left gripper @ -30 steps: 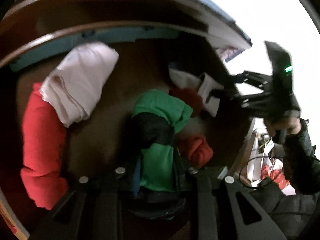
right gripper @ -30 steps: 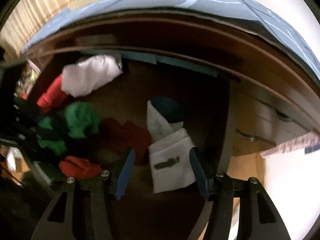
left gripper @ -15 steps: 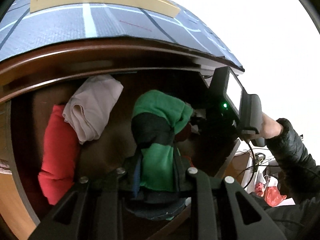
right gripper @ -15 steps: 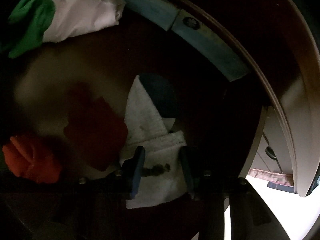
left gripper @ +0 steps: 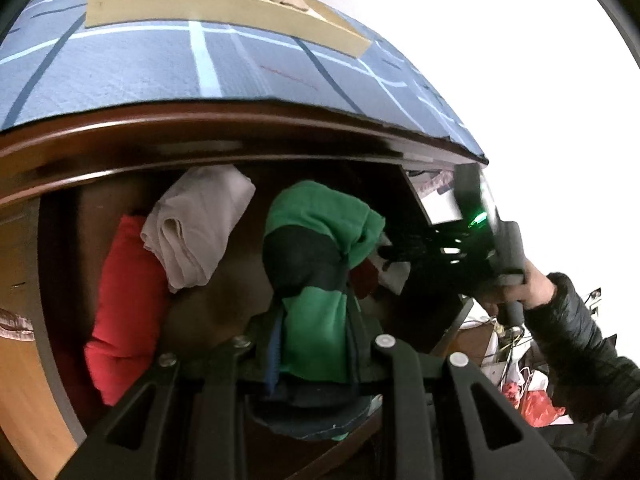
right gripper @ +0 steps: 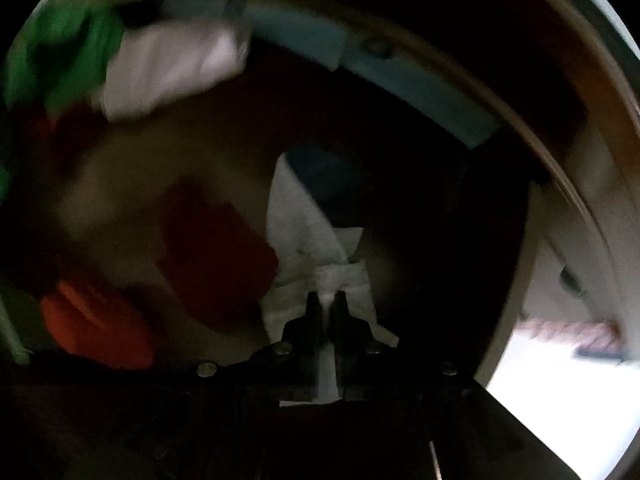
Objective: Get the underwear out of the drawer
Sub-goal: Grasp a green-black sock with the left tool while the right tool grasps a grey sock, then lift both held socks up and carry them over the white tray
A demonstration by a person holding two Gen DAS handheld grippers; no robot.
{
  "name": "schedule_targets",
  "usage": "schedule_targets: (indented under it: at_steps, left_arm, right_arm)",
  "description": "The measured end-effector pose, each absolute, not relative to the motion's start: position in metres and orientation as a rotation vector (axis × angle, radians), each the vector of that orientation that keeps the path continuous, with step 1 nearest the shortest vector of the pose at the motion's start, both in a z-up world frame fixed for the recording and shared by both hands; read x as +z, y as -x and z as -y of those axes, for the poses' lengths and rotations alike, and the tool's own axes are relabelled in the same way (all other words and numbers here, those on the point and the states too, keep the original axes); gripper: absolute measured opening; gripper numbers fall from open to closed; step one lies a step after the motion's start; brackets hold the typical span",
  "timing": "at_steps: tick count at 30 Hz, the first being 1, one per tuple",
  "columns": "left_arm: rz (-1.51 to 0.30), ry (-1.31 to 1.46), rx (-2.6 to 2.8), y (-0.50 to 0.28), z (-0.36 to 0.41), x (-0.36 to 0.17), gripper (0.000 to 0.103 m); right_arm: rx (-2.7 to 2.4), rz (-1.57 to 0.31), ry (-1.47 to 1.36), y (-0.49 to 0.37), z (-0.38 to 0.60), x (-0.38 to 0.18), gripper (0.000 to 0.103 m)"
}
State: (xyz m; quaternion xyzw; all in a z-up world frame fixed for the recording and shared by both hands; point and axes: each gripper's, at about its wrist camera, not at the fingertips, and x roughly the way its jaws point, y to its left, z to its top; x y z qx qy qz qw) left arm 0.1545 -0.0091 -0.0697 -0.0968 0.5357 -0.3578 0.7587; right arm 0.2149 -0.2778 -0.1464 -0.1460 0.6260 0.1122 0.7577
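Note:
My left gripper (left gripper: 312, 332) is shut on green-and-black underwear (left gripper: 316, 264) and holds it raised above the open wooden drawer (left gripper: 52, 344). A red garment (left gripper: 124, 300) and a pale rolled garment (left gripper: 196, 228) lie in the drawer at left. My right gripper (right gripper: 328, 304) is deep in the drawer, shut on a white folded garment (right gripper: 304, 240) with a dark blue part (right gripper: 324, 176). In the left wrist view the right gripper shows at right, gripped by a hand (left gripper: 528, 284).
A blue patterned mat (left gripper: 200, 56) covers the dresser top, with a wooden tray (left gripper: 224, 12) on it. Dark red (right gripper: 216, 256) and orange-red (right gripper: 92, 320) clothes lie left of my right gripper. The drawer's back wall (right gripper: 400, 88) is close ahead.
My left gripper has lifted the green-and-black underwear up and back from the drawer. My right gripper moved down into the drawer and closed on the white garment.

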Motion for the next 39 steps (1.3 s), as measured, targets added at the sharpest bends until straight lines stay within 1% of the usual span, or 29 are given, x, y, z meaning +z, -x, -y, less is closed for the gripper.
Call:
schedule_targets:
  at_steps: [6,11,16,21,28,39]
  left_arm:
    - [-1.151,0.235,-0.778,-0.156,0.009,-0.064,0.023]
    - [-1.121,0.237,-0.787,-0.153,0.017,-0.053,0.023]
    - [-1.066,0.222,-0.780,-0.152,0.021,-0.034,0.023]
    - [-0.992,0.226,-0.758,-0.155,0.018,-0.012,0.023]
    - [-0.893,0.229,-0.708,-0.166,0.023,0.016,0.024]
    - [-0.740,0.209,-0.604,-0.193,0.025,0.048,0.024]
  right_arm:
    - [0.321,-1.273,-0.123,-0.203,0.313,-0.099,0.006]
    - [0.383,-1.169,-0.387,-0.195,0.326,-0.072,0.006]
    - [0.409,-1.042,-0.451,-0.182,0.308,-0.031,0.006]
    - [0.406,-0.894,-0.426,-0.176,0.295,0.007,0.006]
    - [0.402,-0.721,-0.481,-0.180,0.287,0.031,0.006]
    - [0.398,-0.562,-0.471,-0.207,0.266,0.056,0.006]
